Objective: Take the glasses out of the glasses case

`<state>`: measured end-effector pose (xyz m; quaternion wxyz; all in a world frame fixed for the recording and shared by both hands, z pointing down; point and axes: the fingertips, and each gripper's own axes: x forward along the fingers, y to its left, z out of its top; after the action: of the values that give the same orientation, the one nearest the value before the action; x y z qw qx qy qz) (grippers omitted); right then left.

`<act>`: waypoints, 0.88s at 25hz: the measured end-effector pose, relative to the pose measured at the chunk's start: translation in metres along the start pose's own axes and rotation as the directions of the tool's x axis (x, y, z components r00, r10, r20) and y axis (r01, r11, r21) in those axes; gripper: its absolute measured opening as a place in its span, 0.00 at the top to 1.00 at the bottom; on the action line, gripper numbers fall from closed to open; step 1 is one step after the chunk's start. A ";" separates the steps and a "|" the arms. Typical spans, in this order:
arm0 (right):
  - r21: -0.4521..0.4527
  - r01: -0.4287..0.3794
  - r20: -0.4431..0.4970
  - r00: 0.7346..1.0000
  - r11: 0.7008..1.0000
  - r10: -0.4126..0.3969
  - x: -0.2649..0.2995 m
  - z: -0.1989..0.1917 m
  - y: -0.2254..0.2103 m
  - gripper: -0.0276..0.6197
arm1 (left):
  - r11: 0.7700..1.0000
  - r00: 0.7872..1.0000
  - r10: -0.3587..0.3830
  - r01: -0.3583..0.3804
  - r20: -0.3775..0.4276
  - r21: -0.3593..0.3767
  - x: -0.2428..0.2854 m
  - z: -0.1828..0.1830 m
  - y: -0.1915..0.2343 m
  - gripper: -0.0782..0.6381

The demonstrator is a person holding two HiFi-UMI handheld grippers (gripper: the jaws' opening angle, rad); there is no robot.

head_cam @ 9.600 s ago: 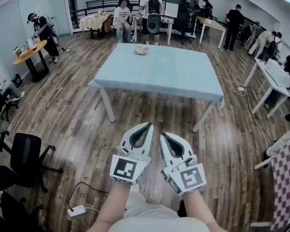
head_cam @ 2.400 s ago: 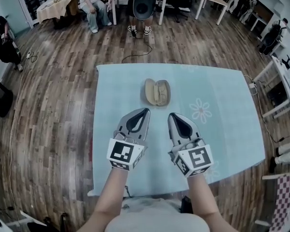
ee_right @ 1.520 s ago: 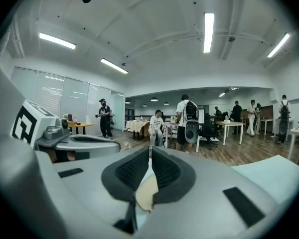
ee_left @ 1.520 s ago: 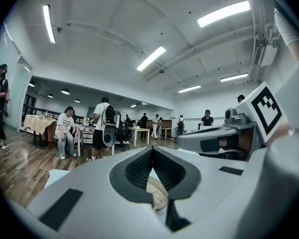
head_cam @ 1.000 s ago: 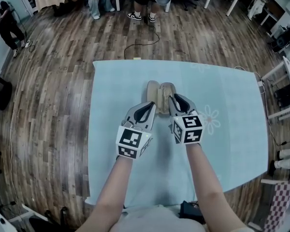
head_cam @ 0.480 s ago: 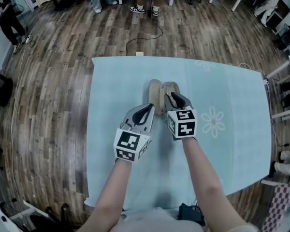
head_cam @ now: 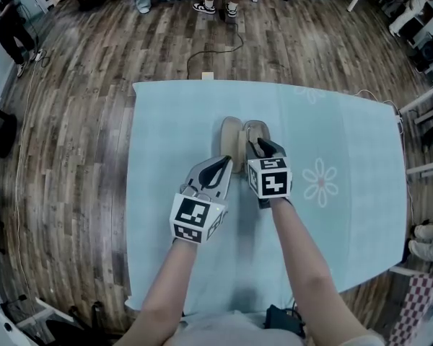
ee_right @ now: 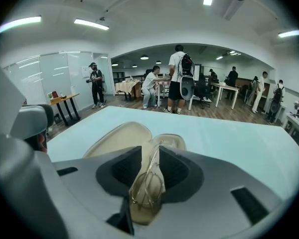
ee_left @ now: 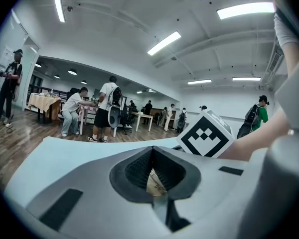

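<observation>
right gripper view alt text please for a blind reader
Right gripper poised over an open beige glasses case on a light blue tablecloth; its fingers, which have just been opening, straddle the gold wire-rimmed glasses inside, not yet gripping. People stand behind.

left gripper (ee_left: pixel 152 148): jaws together | glasses case (ee_left: pixel 156 184): beige, glimpsed past jaws | table (ee_left: pixel 74 148): light blue

Bright even light from ceiling strip lights (ee_left: pixel 165 43), soft shadows, strong fisheye bending, dark corners

A pale-blue-clothed table (head_cam: pixel 166 121) stands on a dark wood-plank floor (head_cam: pixel 72 121) under a white ceiling (ee_right: pixel 149 14) with long strip lights (ee_right: pixel 92 24).
</observation>
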<state>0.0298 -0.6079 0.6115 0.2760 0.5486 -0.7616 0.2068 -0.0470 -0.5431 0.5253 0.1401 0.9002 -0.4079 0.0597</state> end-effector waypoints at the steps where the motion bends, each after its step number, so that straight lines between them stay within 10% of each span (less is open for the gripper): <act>1: 0.000 0.006 -0.020 1.000 1.000 -0.006 0.003 -0.003 -0.002 0.80 | 1.000 1.000 0.000 0.000 0.000 -0.003 0.001 0.000 0.001 0.88; 22: -0.092 0.111 -0.282 0.950 0.990 -0.133 0.030 -0.027 -0.018 0.81 | 0.999 0.999 0.049 -0.049 0.002 -0.019 -0.002 -0.003 0.022 0.88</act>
<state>0.0449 -0.6182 0.6515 0.4166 0.5478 -0.6853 0.2381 -0.0643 -0.5548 0.5318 0.1464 0.8886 -0.4307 0.0582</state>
